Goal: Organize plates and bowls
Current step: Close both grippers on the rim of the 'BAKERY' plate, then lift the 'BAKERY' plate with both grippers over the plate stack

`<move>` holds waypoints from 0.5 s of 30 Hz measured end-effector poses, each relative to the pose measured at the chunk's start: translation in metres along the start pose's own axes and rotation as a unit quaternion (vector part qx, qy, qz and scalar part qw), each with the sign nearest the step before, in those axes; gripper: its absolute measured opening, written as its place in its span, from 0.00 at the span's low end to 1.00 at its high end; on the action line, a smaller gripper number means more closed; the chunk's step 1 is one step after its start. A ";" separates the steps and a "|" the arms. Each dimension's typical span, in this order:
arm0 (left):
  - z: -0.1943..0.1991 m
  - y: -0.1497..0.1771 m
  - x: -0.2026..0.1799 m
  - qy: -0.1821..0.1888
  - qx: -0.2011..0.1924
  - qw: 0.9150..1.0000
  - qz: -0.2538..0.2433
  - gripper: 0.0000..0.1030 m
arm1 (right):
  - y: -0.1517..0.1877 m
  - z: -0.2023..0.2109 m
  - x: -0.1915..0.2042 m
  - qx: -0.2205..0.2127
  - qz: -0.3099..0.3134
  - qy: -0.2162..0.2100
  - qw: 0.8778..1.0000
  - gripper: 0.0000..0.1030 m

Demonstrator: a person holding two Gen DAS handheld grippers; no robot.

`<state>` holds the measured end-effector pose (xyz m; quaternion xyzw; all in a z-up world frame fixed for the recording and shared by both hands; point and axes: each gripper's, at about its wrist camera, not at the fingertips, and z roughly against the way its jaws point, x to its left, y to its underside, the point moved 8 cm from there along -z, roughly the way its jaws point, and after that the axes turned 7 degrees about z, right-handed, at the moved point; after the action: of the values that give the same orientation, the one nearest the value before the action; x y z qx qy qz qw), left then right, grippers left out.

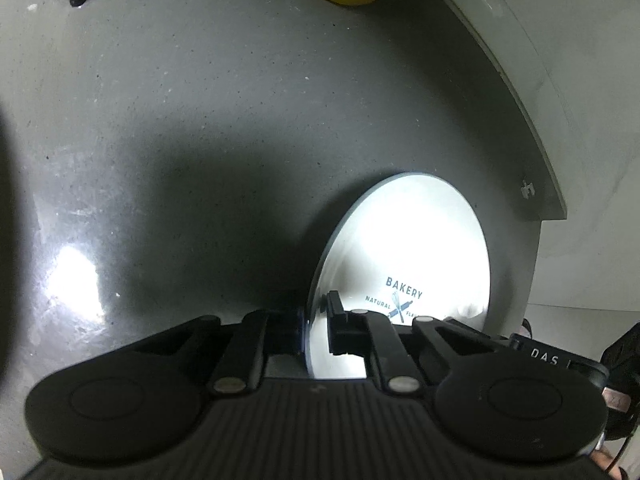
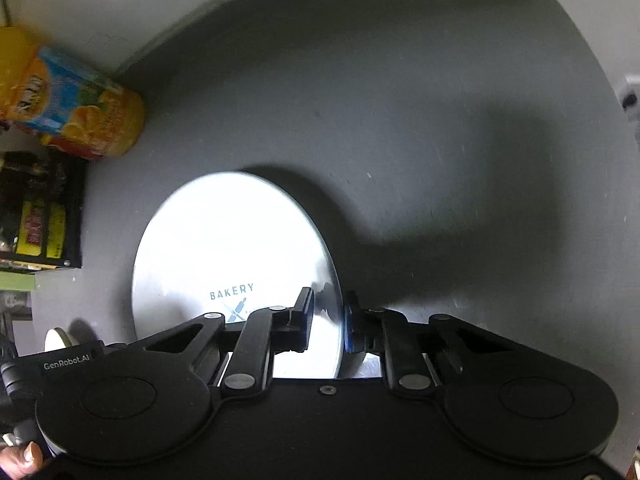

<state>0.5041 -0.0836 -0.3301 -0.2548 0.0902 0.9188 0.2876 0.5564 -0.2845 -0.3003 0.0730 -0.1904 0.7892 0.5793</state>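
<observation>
Grey speckled tabletop (image 1: 200, 120) fills both of my wrist views, with a pale wall along its far edge and a yellow juice bottle with an orange-fruit label (image 2: 76, 112) standing off in the corner. Lying flat on that surface is a round white plate printed with "BAKERY" in blue (image 1: 408, 240), glaring under the light.

My left hand-held gripper (image 1: 316, 320) is pinching the plate's left rim, one finger over the top face and the other outside the edge. My right hand-held gripper (image 2: 326, 320) is clamped on the opposite rim the same way, its blue pad (image 2: 349, 328) against the outer edge. No bowl or second plate shows in either view.

I judge this to be the pick-up step: both grips are set, and the plate is not yet lifted. Next I need to raise both hands together, keeping them level so the plate doesn't twist out of either pinch, then carry it clear of the bottle to wherever it gets stacked.
</observation>
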 end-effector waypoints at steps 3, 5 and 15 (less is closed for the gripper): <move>0.009 0.002 -0.003 0.008 -0.011 1.000 -0.013 0.08 | -0.001 0.012 0.008 -0.015 0.012 -0.018 1.000 0.12; 0.018 0.001 -0.002 0.011 -0.015 1.000 -0.012 0.08 | -0.002 0.020 0.014 -0.023 0.019 -0.033 0.999 0.08; 0.048 -0.014 0.001 0.006 -0.051 0.999 -0.010 0.08 | -0.014 0.035 0.038 -0.052 0.044 -0.066 0.995 0.07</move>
<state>0.4916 -0.0574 -0.2900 -0.2758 0.0420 0.9177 0.2828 0.5538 -0.2606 -0.2529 0.0863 -0.2725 0.7963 0.5332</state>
